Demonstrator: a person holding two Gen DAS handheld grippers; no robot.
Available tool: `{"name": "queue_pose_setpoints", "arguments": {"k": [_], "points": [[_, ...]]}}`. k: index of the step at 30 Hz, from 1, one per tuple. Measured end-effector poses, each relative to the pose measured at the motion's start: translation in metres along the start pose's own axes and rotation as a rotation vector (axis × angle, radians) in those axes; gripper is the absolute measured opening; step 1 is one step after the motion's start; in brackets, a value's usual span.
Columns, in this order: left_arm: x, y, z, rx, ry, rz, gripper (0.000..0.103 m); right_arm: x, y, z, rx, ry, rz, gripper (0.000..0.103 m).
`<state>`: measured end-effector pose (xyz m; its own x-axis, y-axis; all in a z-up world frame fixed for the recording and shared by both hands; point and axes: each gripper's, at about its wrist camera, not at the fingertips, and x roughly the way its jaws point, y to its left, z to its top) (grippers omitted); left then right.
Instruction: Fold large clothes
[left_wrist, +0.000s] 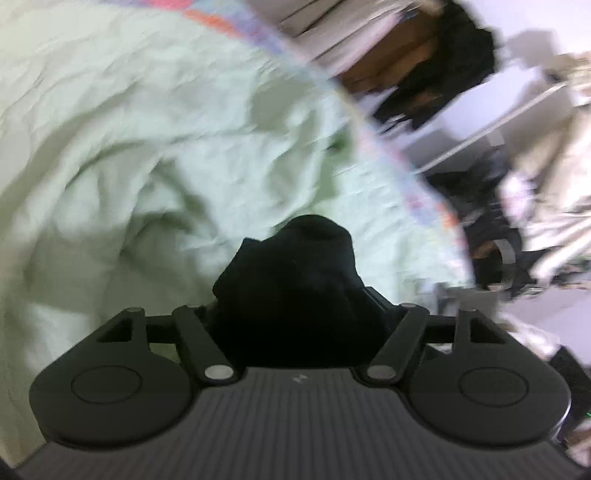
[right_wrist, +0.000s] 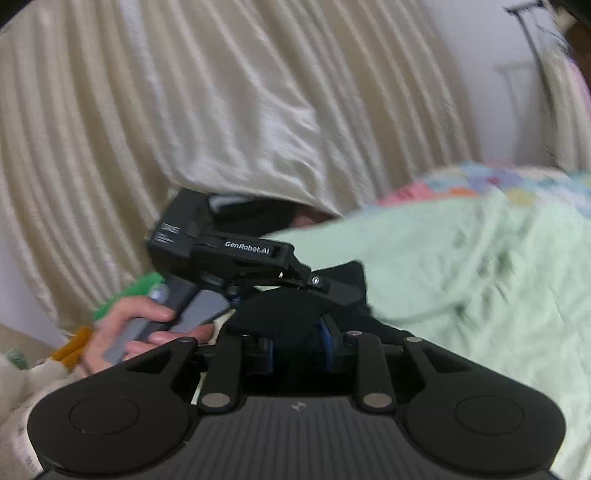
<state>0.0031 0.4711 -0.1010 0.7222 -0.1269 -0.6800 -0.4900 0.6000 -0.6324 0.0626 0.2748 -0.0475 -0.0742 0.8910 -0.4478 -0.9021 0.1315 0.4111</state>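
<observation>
A bunch of black garment (left_wrist: 306, 251) fills the jaws of my left gripper (left_wrist: 295, 306), which is shut on it; the cloth hides the fingers. In the right wrist view the same black garment (right_wrist: 291, 310) lies between the blue pads (right_wrist: 328, 347) of my right gripper (right_wrist: 297, 343), also shut on it. The left gripper (right_wrist: 343, 288) shows there too, held by a hand (right_wrist: 122, 325) close in front and to the left, its tip on the black cloth. Both grippers hang just above a pale green sheet (left_wrist: 147, 129). Both views are motion-blurred.
The crumpled green sheet (right_wrist: 461, 266) covers a bed with a patchwork cover (right_wrist: 480, 181) along its edge. A cream curtain (right_wrist: 184, 110) hangs behind. A person's dark-haired head (left_wrist: 436, 66) leans in beyond the bed edge. Dark clutter and pale cloth (left_wrist: 546, 184) stand beside the bed.
</observation>
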Motion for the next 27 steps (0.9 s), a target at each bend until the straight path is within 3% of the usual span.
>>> {"name": "queue_pose_setpoints", "arguments": {"k": [2,4,6,8,10,12,15,19,23,24,25,26,27], "points": [[0.022,0.011,-0.001,-0.086,0.077,0.036,0.067,0.005,-0.008,-0.004,0.049,0.042,-0.042,0.031],[0.021,0.014,0.000,-0.090,0.079,0.028,0.066,0.000,-0.012,-0.007,0.079,0.047,-0.051,0.036],[0.019,0.016,0.000,-0.097,0.082,0.023,0.067,-0.011,-0.017,-0.012,0.079,0.036,-0.058,0.049],[0.019,0.021,-0.001,-0.106,0.086,0.021,0.068,-0.027,-0.019,-0.018,0.057,0.012,-0.072,0.085],[0.020,0.023,-0.001,-0.111,0.089,0.021,0.067,-0.046,-0.018,-0.024,0.029,-0.021,-0.086,0.098],[0.019,0.022,-0.002,-0.107,0.090,0.025,0.067,-0.060,-0.016,-0.028,0.018,-0.051,-0.071,0.102],[0.018,0.019,-0.002,-0.103,0.091,0.029,0.067,-0.060,-0.008,-0.025,-0.024,-0.004,-0.078,0.103],[0.018,0.022,-0.001,-0.110,0.092,0.015,0.067,-0.029,0.008,-0.020,-0.120,0.060,-0.088,0.102],[0.015,0.023,0.000,-0.113,0.078,-0.012,0.067,0.019,0.011,-0.014,-0.146,0.202,-0.089,0.101],[0.007,0.025,0.002,-0.122,0.047,-0.030,0.068,0.033,0.013,-0.011,-0.154,0.246,-0.096,0.095],[-0.001,0.027,0.003,-0.132,0.017,-0.049,0.068,0.043,0.015,-0.008,-0.153,0.269,-0.113,0.068],[-0.015,0.029,0.006,-0.141,-0.027,-0.066,0.068,0.042,0.015,-0.002,-0.116,0.265,-0.096,0.053],[-0.032,0.032,0.007,-0.154,-0.091,-0.100,0.070,0.031,0.009,0.004,-0.027,0.223,-0.041,0.048]]}}
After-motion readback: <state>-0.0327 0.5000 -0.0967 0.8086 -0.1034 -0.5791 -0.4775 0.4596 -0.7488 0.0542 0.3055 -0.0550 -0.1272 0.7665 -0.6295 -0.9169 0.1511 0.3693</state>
